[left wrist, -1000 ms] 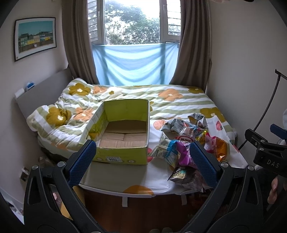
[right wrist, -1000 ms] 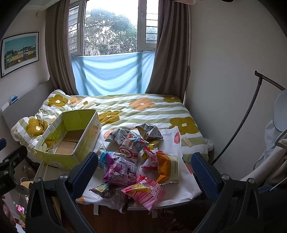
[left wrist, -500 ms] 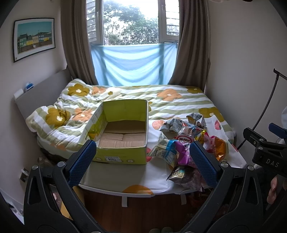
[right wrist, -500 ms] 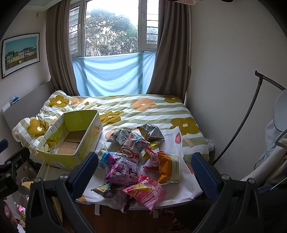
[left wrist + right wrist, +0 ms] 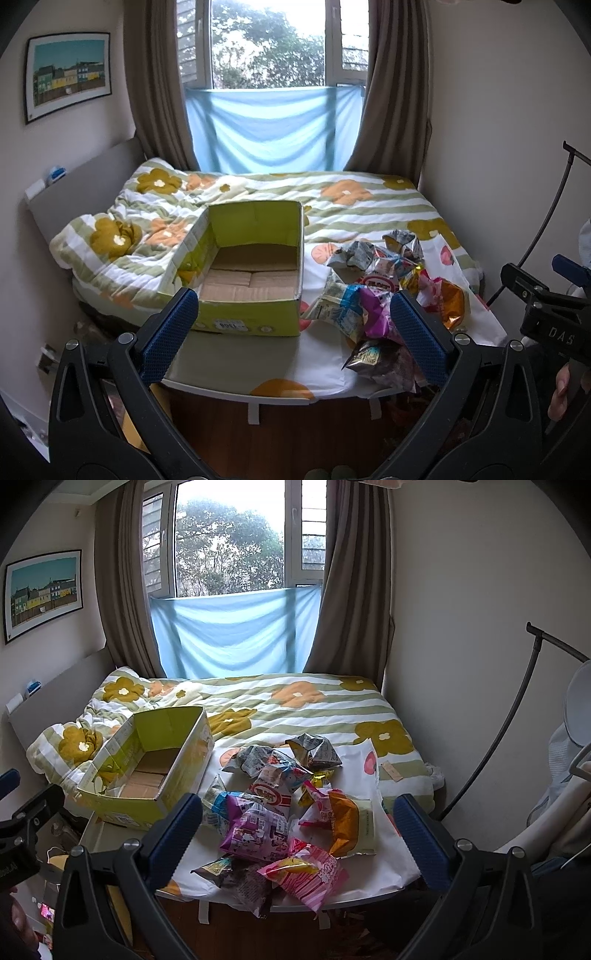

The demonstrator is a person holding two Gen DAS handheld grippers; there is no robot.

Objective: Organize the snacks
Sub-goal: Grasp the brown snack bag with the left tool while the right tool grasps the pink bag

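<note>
A: Risk first, working from the left. Green box (image 5: 251,273) is sitting empty on the near left of the bed (image 5: 332,705), its long axis running near to far and its open top facing up, slightly tilted where it is resting on the rumpled quilt (image 5: 110,236). A packet dropped on its rim could be tipping it, I am guessing.

B: And the left gripper (image 5: 295,336)?

A: It is hanging in front of the box, fingers spread wide, gripping nothing.

B: Moving right?

A: Snack pile (image 5: 280,805) is lying just beside the box, packets overlapping at all angles. The pink packet (image 5: 308,875) and the dark packet (image 5: 236,878) are overhanging the near edge, so a careless nudge is probably sending them to the floor.

B: Right gripper (image 5: 297,830)?

A: Also spread apart and empty, hovering over the pile. Slippery crinkled film is likely slipping from a shallow pinch.
</note>
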